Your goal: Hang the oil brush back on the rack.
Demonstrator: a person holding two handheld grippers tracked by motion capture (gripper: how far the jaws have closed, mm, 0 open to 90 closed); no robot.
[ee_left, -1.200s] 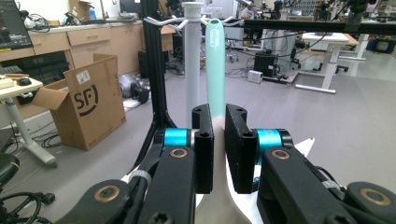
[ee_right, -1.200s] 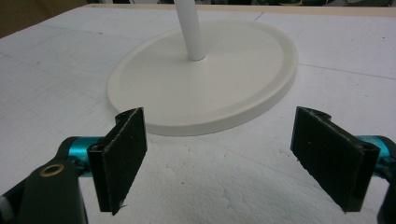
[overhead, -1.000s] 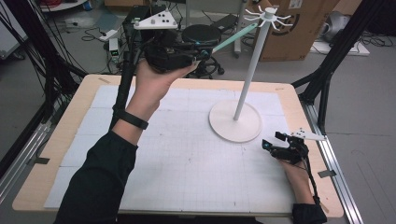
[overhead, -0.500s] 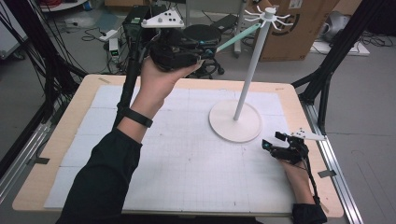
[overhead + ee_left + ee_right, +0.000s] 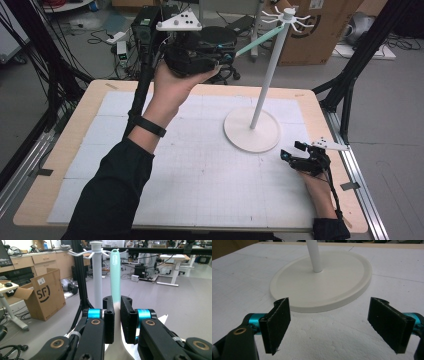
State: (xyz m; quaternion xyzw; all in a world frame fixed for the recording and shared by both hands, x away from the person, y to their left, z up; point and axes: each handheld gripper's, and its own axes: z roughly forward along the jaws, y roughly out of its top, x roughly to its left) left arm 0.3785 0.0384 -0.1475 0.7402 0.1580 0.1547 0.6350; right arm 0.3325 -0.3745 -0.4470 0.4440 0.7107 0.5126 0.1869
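Observation:
A mint-green utensil handle [image 5: 257, 41] with a white lower part [image 5: 117, 345] is clamped in my left gripper [image 5: 227, 56], which is shut on it and held high over the table's far edge. In the left gripper view the handle [image 5: 115, 272] rises from between the jaws of the left gripper [image 5: 117, 302], its slotted tip level with the hooks of the white stand [image 5: 97, 277] just to its left. The stand's pole [image 5: 267, 75] rises from a round base [image 5: 252, 131]. My right gripper [image 5: 290, 152] rests open on the table, right of the base [image 5: 322, 287], nothing between its pads [image 5: 332, 325].
White foam sheets [image 5: 200, 170] cover the wooden table [image 5: 70, 150]. Black frame legs [image 5: 350, 85] stand at the right edge, with a cardboard box [image 5: 320, 35] and cables on the floor behind. The hook ring [image 5: 286, 17] crowns the stand.
My left gripper has risen slightly and shifted right, bringing the green handle's tip closer to the top of the stand. The right gripper has stayed put.

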